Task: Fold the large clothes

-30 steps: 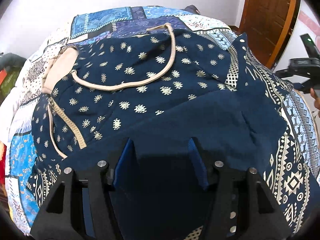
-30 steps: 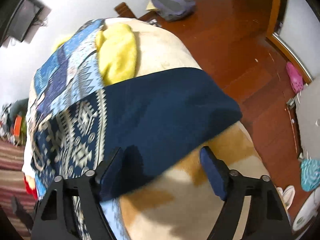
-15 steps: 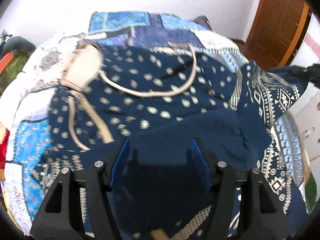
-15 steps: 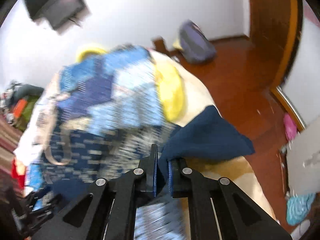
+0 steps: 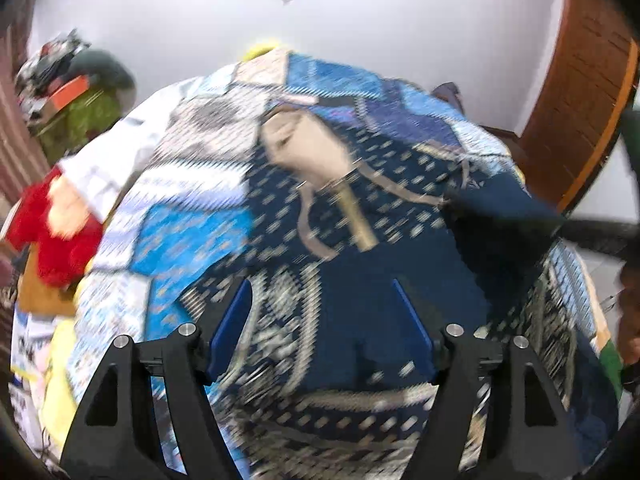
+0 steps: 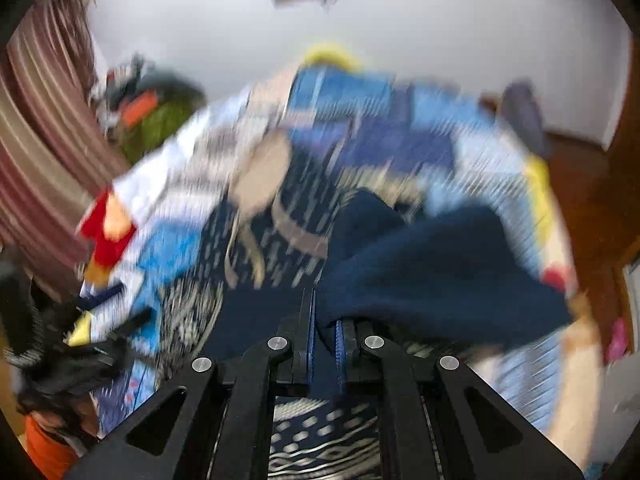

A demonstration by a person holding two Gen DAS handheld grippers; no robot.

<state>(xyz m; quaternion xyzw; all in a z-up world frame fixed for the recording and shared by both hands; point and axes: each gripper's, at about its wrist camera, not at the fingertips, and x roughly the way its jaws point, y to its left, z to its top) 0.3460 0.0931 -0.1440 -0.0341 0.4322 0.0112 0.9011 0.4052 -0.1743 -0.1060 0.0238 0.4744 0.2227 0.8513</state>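
Two grippers work: the right gripper [image 6: 323, 322] pinches a plain navy flap of the garment [image 5: 384, 208], lifted over the bed [image 5: 180, 240]; the left gripper [image 5: 322, 320] hovers spread above it. Folding looks barely begun, most cloth lying flat.
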